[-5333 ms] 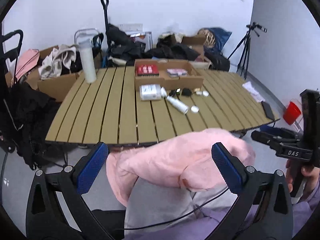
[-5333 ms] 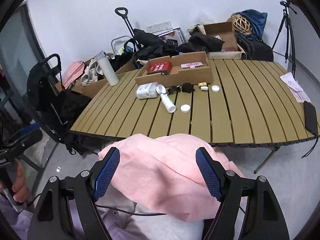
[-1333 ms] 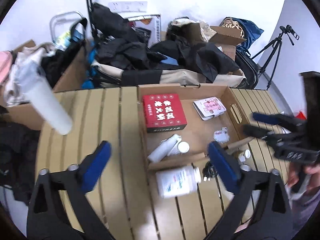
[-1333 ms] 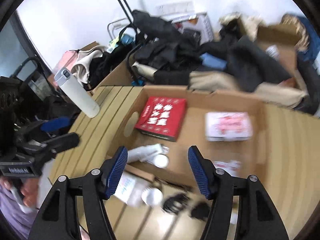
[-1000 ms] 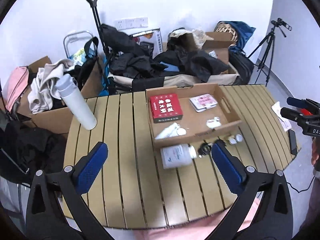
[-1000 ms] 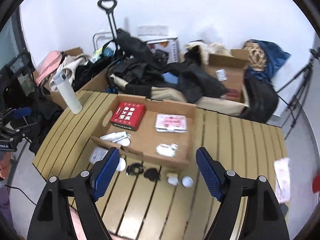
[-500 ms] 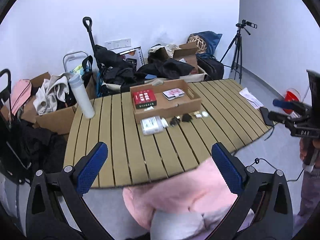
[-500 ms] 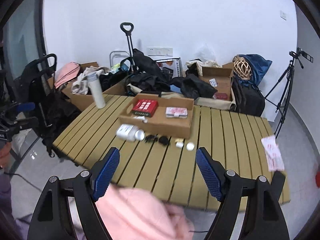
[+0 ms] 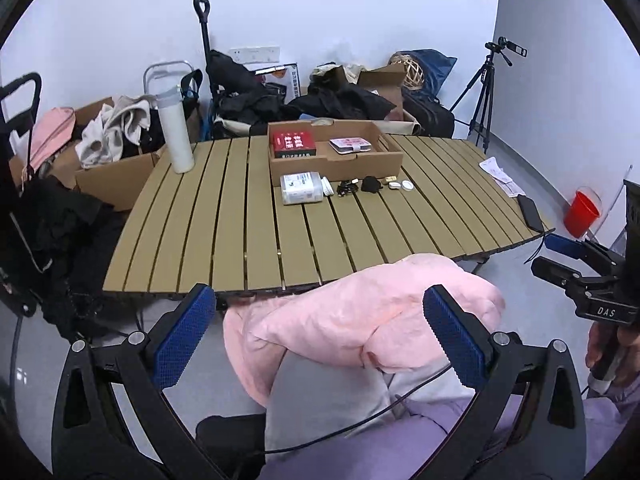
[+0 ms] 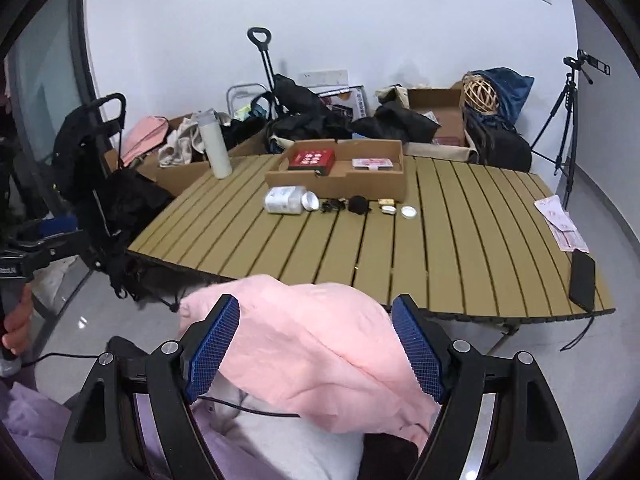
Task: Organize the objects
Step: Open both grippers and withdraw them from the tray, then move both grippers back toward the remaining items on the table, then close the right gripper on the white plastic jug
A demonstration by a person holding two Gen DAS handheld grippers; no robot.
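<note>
A cardboard box [image 9: 336,162] stands at the far middle of the slatted table [image 9: 248,224]; it holds a red box [image 9: 293,142] and a pink card case [image 9: 351,145]. In front of it lie a white bottle [image 9: 301,188] on its side, a black cable bundle [image 9: 347,188], a black pouch [image 9: 371,184] and small white lids [image 9: 407,186]. The same items show in the right wrist view: box [image 10: 340,184], bottle [image 10: 285,199], lids [image 10: 408,211]. My left gripper [image 9: 316,338] and right gripper [image 10: 316,344] are open and empty, held low over a pink cloth, well short of the table.
A white flask [image 9: 176,136] stands at the table's far left. A black phone [image 10: 582,280] and papers [image 10: 562,224] lie at the right edge. Bags, clothes and cartons crowd the floor behind; a tripod [image 9: 486,92] and red bucket [image 9: 582,212] stand right.
Both grippers have pulled back and down from above the table to lap height. A white tube that lay on the table 5 seconds ago now is inside the box.
</note>
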